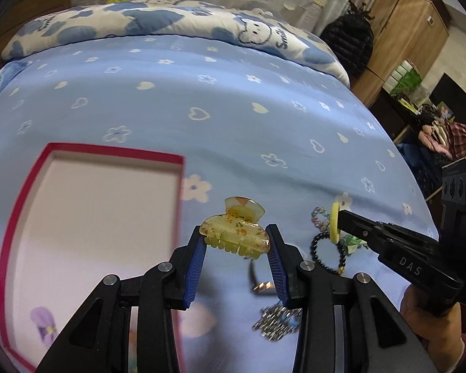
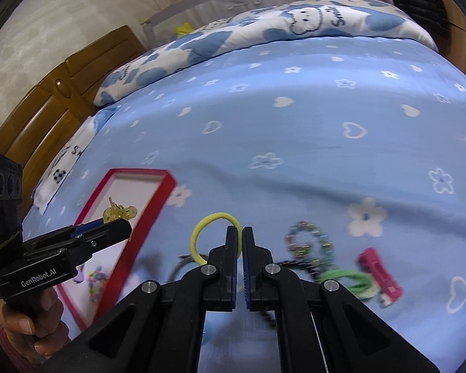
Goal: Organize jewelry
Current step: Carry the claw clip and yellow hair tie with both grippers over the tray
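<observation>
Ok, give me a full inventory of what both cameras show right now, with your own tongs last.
hair claw clip: 1, translucent yellow with orange flecks, held in the left tongs
hair tie: 1, yellow, pinched in the right tongs
box: 1, red rim, pale inside, on the bed at left, small colourful items inside
beaded bracelet: 1, multicoloured, on the sheet
black bead bracelet: 1, on the sheet beside it
green hair tie: 1, on the sheet
pink clip: 1, right of the green tie
silver sparkly piece: 1, below the left tongs
bed sheet: 1, blue with white flowers and hearts
left tongs: closed on the claw clip
right tongs: closed on the yellow tie
</observation>
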Available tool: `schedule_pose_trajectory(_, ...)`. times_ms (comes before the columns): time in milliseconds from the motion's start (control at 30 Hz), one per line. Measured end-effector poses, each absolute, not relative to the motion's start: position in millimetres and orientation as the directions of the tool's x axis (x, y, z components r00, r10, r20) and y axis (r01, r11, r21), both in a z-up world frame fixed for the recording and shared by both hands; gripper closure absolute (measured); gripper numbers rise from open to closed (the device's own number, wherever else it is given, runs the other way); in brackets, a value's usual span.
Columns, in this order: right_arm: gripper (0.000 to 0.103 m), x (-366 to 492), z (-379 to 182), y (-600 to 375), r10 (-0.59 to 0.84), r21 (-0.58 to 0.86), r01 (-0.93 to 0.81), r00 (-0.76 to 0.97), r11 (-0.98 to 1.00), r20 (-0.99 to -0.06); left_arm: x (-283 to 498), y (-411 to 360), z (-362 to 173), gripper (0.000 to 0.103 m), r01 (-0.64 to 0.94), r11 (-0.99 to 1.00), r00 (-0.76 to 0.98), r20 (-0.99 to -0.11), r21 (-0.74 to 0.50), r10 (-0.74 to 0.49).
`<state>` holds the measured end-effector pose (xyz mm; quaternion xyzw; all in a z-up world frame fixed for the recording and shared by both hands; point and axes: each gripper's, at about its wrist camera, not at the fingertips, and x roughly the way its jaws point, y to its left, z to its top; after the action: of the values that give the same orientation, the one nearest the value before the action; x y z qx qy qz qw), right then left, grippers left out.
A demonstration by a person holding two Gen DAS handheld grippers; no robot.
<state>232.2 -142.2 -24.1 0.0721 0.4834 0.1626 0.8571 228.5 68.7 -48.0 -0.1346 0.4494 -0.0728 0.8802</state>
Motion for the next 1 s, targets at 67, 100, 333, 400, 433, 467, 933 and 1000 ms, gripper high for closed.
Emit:
schedule_pose_trajectory(67,0.101,229,-22,-128,0.364,0.285,-0.232,0.472,0.93,-0.803,217,77,-44,0.065,-0.002,0.954,0.592,-0.769,-0.301,-0.242)
schedule_pose_trajectory(100,0.101,228,-22,-124,0.369,0.287,-0.239,0.47,0.928,-0.802,212,81,-41,0.065,-0.008,0.954,0.593,-0.769,-0.301,-0.238)
schedule_pose_trajectory(333,0.101,219,-18,-84,0.407,0.295,-0.301,0.448,0.907,-0.796,176,110,-32,0.065,-0.058,0.949,0.611,-0.763,-0.309,-0.211)
schedule_pose_trajectory(400,0.101,216,-17,-73,0.415,0.293,-0.318,0.442,0.902,-0.796,167,117,-31,0.065,-0.074,0.948,0.613,-0.764,-0.308,-0.201)
schedule_pose_trajectory(433,0.101,215,-16,-69,0.418,0.292,-0.327,0.439,0.899,-0.796,163,121,-30,0.065,-0.083,0.948,0.614,-0.765,-0.308,-0.195)
schedule_pose_trajectory(467,0.101,213,-16,-64,0.421,0.291,-0.335,0.437,0.896,-0.795,160,124,-29,0.065,-0.089,0.947,0.615,-0.765,-0.308,-0.191)
schedule_pose_trajectory(933,0.101,205,-20,0,0.475,0.307,-0.425,0.376,0.852,-0.796,139,160,-20,0.065,-0.165,0.947,0.613,-0.781,-0.275,-0.12)
schedule_pose_trajectory(1000,0.101,204,-22,8,0.48,0.309,-0.436,0.367,0.845,-0.796,139,165,-21,0.065,-0.176,0.948,0.608,-0.787,-0.264,-0.106)
